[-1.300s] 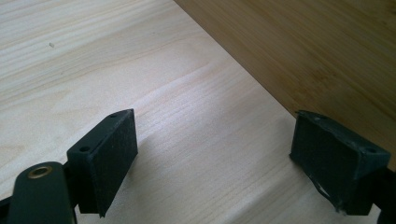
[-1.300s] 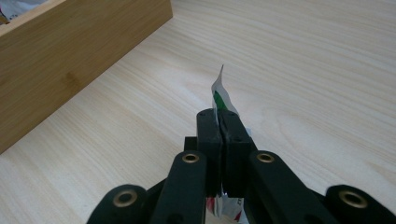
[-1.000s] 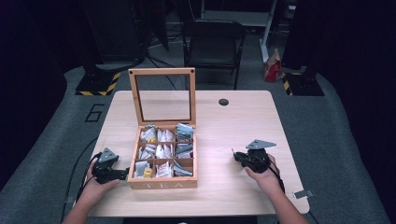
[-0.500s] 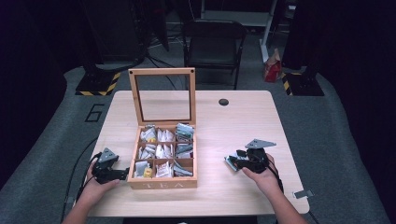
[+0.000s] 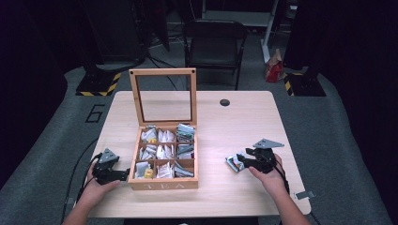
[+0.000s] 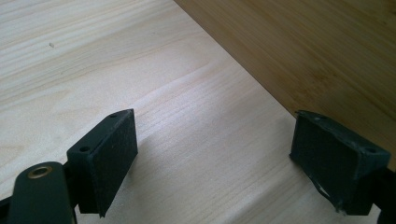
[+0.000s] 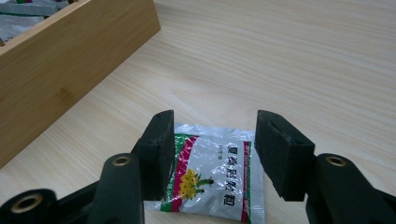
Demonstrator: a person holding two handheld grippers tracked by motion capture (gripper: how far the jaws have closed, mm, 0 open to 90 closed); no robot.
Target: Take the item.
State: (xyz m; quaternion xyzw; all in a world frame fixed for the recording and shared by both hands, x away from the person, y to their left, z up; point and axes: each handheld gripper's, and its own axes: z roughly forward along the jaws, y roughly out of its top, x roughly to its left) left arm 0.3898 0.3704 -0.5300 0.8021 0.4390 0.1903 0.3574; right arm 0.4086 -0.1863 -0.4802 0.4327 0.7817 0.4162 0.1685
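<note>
A foil tea sachet [image 7: 212, 175] lies flat on the table [image 5: 234, 126], at about four o'clock from the open wooden tea box [image 5: 164, 180]. The right gripper [image 5: 239, 161] straddles it, jaws apart on either side. At the box's eight o'clock the left gripper [image 5: 123, 174] rests with jaws wide apart, one pad [image 6: 334, 156] just beside the box wall.

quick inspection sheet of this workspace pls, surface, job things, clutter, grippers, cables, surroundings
Surface: light wooden table, dark round spot near its far edge.
Job's things: wooden tea box, lid upright, compartments holding tea bags; one tea sachet flat on the table to its right.
Clutter: nothing seen.
Grippers: left gripper open beside the box's left wall, nothing between its fingers; right gripper open, straddling the sachet.
Cables: black cable trailing off the table's left edge.
Surroundings: folding chair, grey floor, hazard-striped base.
</note>
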